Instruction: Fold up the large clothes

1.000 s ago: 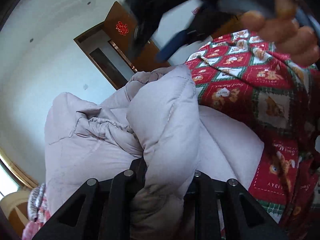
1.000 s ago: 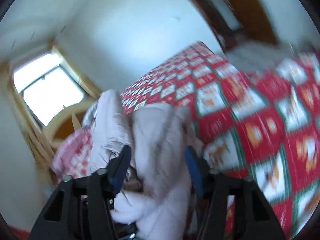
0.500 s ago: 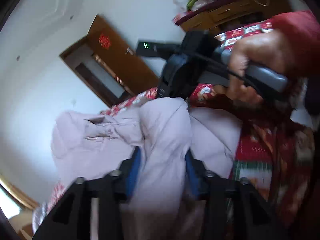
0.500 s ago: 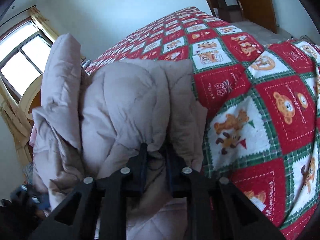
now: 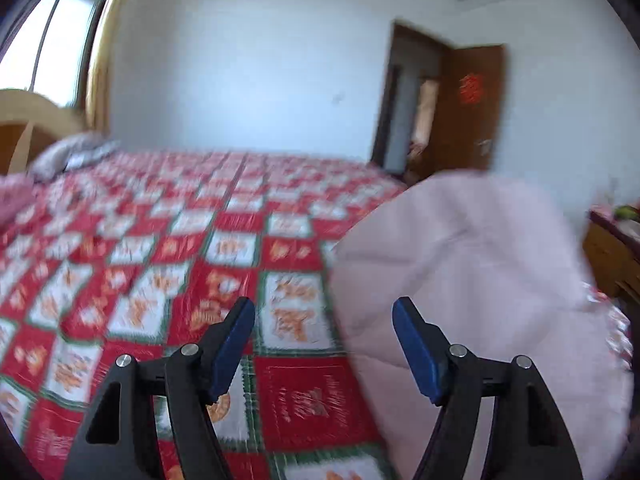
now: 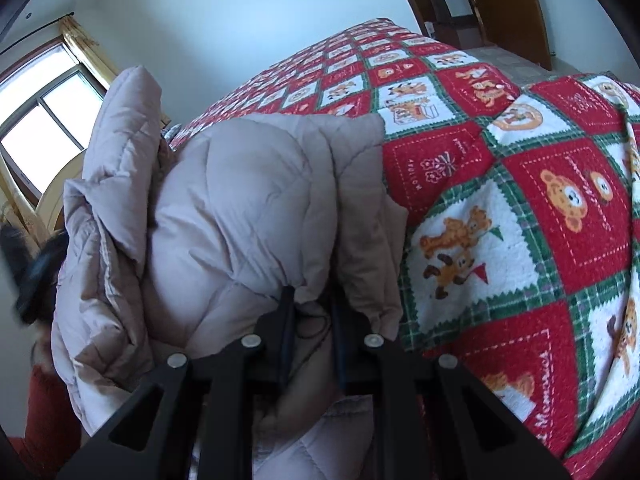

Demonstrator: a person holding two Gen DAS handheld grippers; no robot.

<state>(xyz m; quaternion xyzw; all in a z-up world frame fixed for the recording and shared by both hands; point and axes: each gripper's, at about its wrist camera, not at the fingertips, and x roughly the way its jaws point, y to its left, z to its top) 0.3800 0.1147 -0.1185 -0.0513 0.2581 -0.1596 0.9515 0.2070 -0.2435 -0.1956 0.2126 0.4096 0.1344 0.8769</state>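
Lying bunched on the red patchwork quilt (image 6: 532,184), the padded pale-pink coat (image 6: 248,208) is pinched by the right gripper (image 6: 310,308), jaws clamped on a fold. The left gripper (image 5: 324,320) (jaws just opening) stands released, nothing between its blue pads (image 5: 234,344).

1 padded coat (image 6: 248,208), 1 quilt (image 6: 520,208), 2 claws (image 5: 324,328) (image 6: 310,312).

Bed covered by red, white and green patchwork quilt (image 6: 520,208) with bear motifs. Grey pillow (image 5: 70,154) at head end, beside curved wooden headboard (image 5: 36,120). Window (image 6: 44,120) with yellow curtain (image 6: 86,54). Brown door (image 5: 466,108) standing open, red ornament on it. Wooden dresser (image 5: 612,256) at right edge. White walls.
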